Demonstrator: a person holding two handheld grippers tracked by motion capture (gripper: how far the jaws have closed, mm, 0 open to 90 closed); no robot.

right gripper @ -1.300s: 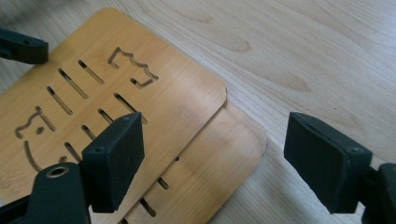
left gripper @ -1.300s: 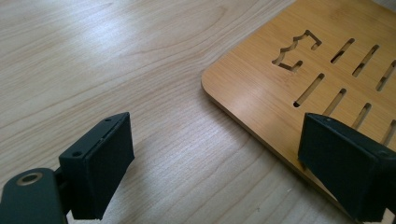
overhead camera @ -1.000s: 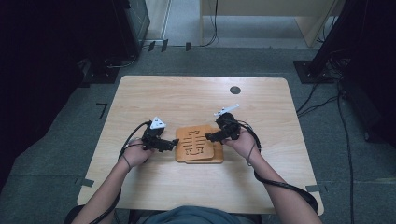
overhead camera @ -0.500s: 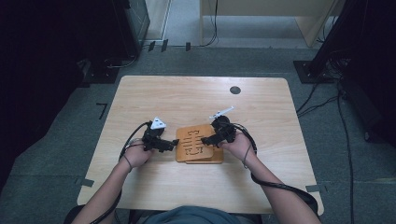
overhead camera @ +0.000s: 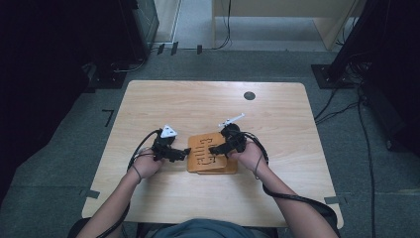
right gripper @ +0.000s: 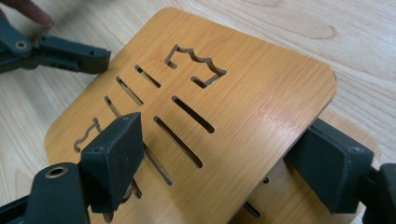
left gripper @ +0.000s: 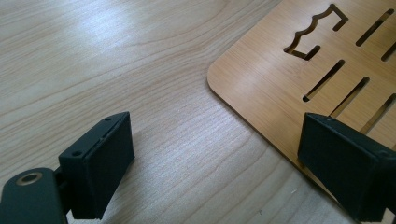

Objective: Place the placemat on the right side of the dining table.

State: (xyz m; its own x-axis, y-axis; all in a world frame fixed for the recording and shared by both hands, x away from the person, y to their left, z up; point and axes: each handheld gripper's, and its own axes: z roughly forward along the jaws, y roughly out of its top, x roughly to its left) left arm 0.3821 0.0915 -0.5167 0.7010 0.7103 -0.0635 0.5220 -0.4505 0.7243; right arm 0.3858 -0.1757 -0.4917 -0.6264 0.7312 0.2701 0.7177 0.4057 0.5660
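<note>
Seen from the high view, nearest the table's (overhead camera: 163, 198) front edge: two forearms coming in from the bottom, each hand around a gripper. Left gripper (overhead camera: 184, 153) lay low on the tabletop, pointed at the left edge of the slotted bamboo board (overhead camera: 204, 154); jaws stood apart, nothing between them but bare table, one jaw hanging over the board's rounded corner (left gripper: 219, 77) in the left gripper view. Whether that jaw touched the wood could not be told. Right gripper (overhead camera: 213, 149) reached in from the other side, above the same board; jaws spread wide, one over the slotted face (right gripper: 224, 112), the other beside the right edge. Whether the pads pressed on the board could not be told.

Lay tilted, that top board, resting on a second bamboo board (right gripper: 280, 196) beneath it, both near the middle of the table between the two hands. Bore cut-outs only: long straight slots, a bracket-like shape with a wavy edge (right gripper: 196, 67), a small wavy one (right gripper: 86, 135) near the left jaw. No printed writing or brand could be read.

Farther off: a dark round spot (overhead camera: 249, 95) near the table's far edge, well apart from the boards. Beyond the table, grey floor with cables (overhead camera: 341, 106), black stands (overhead camera: 114, 74) and tape marks (overhead camera: 110, 117).
</note>
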